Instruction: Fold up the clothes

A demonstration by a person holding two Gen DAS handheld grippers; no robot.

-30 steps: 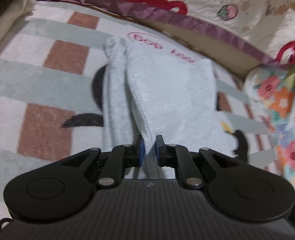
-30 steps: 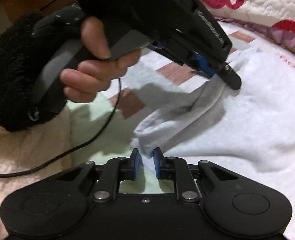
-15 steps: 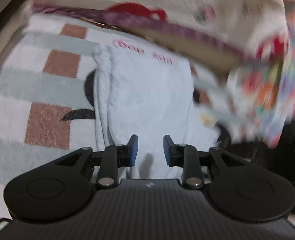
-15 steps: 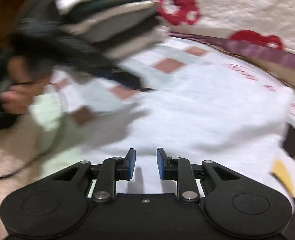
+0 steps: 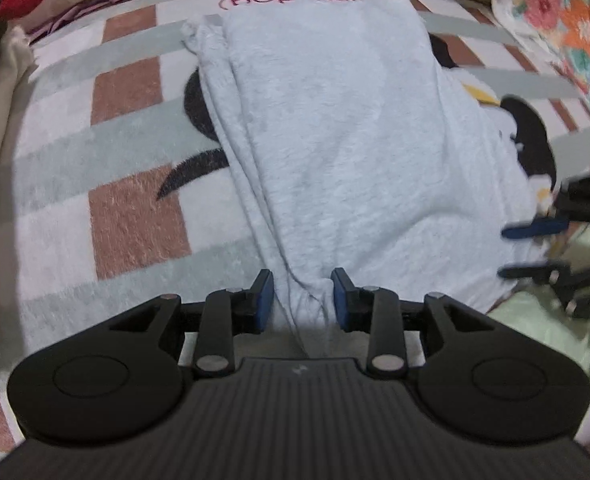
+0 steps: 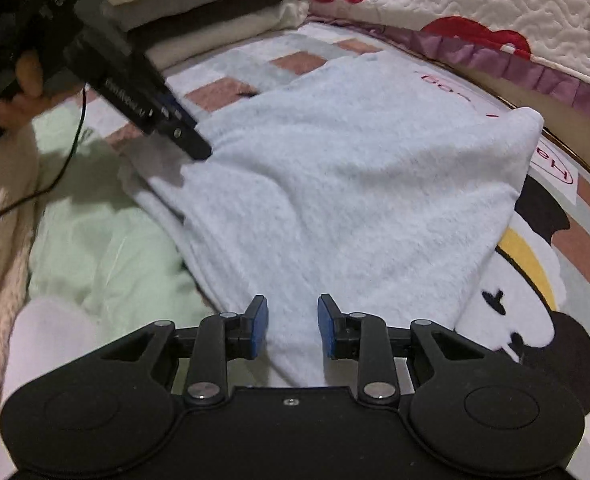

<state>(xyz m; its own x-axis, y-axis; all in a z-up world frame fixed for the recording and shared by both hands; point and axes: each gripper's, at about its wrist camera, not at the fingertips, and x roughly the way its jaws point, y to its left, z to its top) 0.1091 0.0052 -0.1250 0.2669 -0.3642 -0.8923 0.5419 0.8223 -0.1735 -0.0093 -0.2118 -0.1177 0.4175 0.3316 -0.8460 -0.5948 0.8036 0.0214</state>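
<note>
Pale blue fleece garment [image 5: 335, 128] lies spread on the checked blanket [image 5: 135, 224], the one with brown and grey-green squares and a cartoon figure in black, white and yellow showing at its right side. It is folded lengthwise, with a narrower roll of cloth running down its left edge, and its near end bunches to a point. The left gripper [image 5: 302, 300] stands at that near end with its blue-padded jaws apart, the bunched tip of cloth lying between them without being pinched. From the other side, the right gripper [image 6: 291, 326] hovers over the garment's near corner, jaws likewise parted, pale cloth showing in the gap. A hand [image 6: 23, 80] holds the left tool at the upper left of the right wrist view, its tip touching the garment's edge. A stack of folded clothes [image 6: 199, 4] sits behind that hand. A mint-green cloth [image 6: 103, 248] lies beside the garment at its near left. A quilt [image 6: 495, 8] with red appliqué shapes and a purple border lies beyond the blanket, and a floral cloth [image 5: 567, 24] sits at the far right of the left wrist view.
</note>
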